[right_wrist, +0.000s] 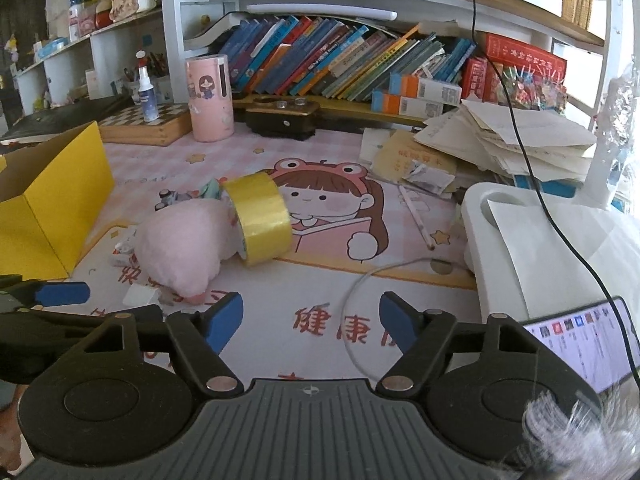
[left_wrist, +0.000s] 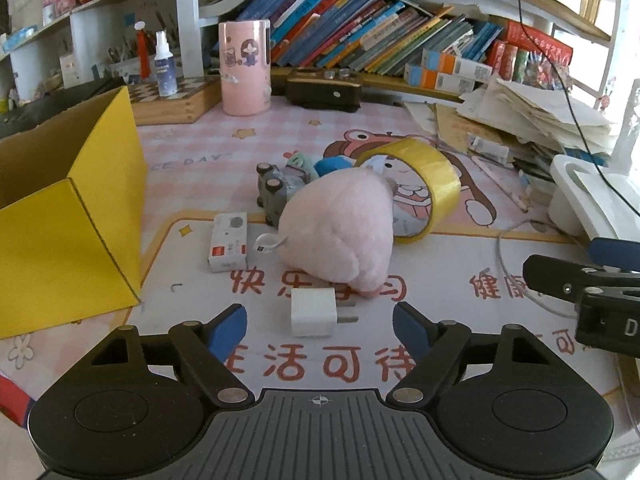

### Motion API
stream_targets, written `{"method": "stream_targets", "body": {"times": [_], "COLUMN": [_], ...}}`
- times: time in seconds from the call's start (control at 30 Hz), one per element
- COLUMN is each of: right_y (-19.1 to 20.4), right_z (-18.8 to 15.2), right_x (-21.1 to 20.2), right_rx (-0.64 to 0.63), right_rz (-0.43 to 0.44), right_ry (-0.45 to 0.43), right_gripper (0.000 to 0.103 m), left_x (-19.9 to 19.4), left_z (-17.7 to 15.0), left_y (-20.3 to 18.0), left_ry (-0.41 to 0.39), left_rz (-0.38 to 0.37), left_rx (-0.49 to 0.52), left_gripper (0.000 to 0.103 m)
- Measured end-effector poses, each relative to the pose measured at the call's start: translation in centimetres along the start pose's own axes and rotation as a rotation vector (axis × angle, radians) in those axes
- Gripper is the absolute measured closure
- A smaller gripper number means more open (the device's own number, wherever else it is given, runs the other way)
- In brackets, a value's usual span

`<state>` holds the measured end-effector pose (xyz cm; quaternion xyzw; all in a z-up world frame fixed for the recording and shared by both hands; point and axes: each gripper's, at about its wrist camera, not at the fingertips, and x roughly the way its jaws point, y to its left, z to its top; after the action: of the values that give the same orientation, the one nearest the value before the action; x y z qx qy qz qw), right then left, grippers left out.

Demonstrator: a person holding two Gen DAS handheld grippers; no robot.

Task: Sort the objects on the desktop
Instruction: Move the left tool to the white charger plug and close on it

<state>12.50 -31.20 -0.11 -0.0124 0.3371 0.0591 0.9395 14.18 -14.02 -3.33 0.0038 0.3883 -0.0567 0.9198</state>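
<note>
one pink plush [left_wrist: 336, 232] leans against yellow tape roll [left_wrist: 424, 188], beside charger [left_wrist: 314, 312].

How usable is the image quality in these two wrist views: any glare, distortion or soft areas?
Left wrist view: strong fisheye bending of the bookshelf, window glare washing out the right edge, white charger sharp between the open left gripper. Right wrist view: same barrel distortion, overexposed white tray, pink plush somewhat soft, right gripper open and crisp.
</note>
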Motion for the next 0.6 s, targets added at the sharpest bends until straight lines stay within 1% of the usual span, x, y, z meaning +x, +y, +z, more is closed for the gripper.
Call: {"method": "stream_targets", "body": {"times": [0.1, 0.13, 0.17, 0.2, 0.27, 0.4, 0.5, 0.6], "right_y": [-0.3, -0.4, -0.5, -0.6, -0.9, -1.2, -1.4, -1.2], "right_z": [0.3, 0.4, 0.5, 0.6, 0.7, 0.8, 0.8, 1.0], "right_x": [0.2, 0.3, 0.4, 0.5, 0.6, 0.8, 0.9, 1.1], "right_rx": [-0.007, -0.008, -0.008, -0.008, -0.006, -0.007, -0.004, -0.005], "right_rz": [0.008, 0.009, 0.008, 0.007, 0.007, 0.011, 0.019, 0.033], "right_ry": [-0.006, -0.008, -0.009, -0.009, -0.008, -0.010, -0.011, -0.008], "right_gripper": [0.028, 0.028, 0.028, 0.028, 0.028, 0.028, 0.028, 0.028], "left_x": [0.7, 1.0, 1.3, 1.6, 2.2, 3.0, 3.6, 3.7], "left_z": [0.3, 0.3, 0.3, 0.3, 0.4, 0.5, 0.5, 0.5], "left_y": [-0.4, -0.5, -0.7, -0.7, -0.6, -0.2, -0.5, -0.5], "left_ry": [0.010, 0.014, 0.020, 0.031, 0.056, 0.077, 0.084, 0.085], "left_rz": [0.012, 0.018, 0.026, 0.036, 0.049, 0.068, 0.063, 0.046], "left_rx": [0.002, 0.005, 0.007, 0.007, -0.013, -0.044, -0.032, -0.029], "left_gripper": [0.021, 0.024, 0.029, 0.031, 0.037, 0.041, 0.048, 0.060]}}
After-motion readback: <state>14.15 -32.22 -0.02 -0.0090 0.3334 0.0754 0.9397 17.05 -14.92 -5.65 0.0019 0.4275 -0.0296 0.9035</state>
